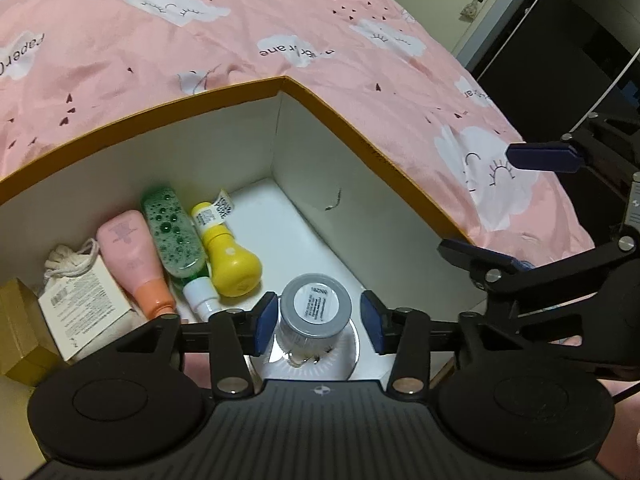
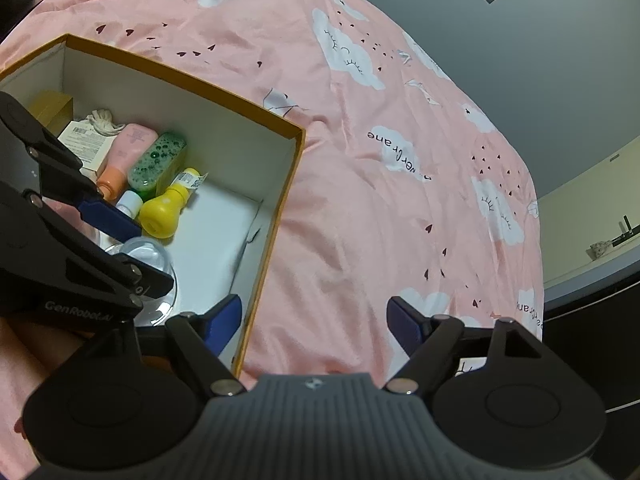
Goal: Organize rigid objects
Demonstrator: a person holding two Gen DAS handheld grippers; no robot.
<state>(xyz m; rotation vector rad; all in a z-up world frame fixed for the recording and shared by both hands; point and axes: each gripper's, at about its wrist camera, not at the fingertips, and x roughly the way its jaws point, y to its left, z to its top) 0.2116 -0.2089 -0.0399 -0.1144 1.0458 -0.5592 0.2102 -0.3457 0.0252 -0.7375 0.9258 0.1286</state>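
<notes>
Pink bedspread (image 1: 320, 40) under orange-rimmed box (image 1: 160, 116); along the box's left wall sit a white carton (image 1: 84, 308), pink tube (image 1: 136, 260), green bottle (image 1: 176, 232) and yellow bottle (image 1: 228, 256), side by side. Grey-capped jar (image 1: 314, 316) lies near-centre on the box floor. Left gripper (image 1: 316, 320) is in the box, jaws spread either side of the jar with gaps; right gripper (image 2: 316, 320) is spread wide, empty, over the box's right rim and the bedspread.

**Black handheld grippers with blue finger pads**

The left gripper (image 1: 318, 322) has a ribbed dark-grey body bearing a small round emblem, flanked by two matte black discs. Black linkage arms run forward from silver screws to navy-blue padded fingers (image 1: 266, 322). The right gripper (image 2: 316, 320) is built alike: ribbed grey centre, black discs, silver pivots, blue pads (image 2: 224, 322). White "GenRobot.AI" lettering marks the left gripper's black frame, seen from the right wrist.
</notes>
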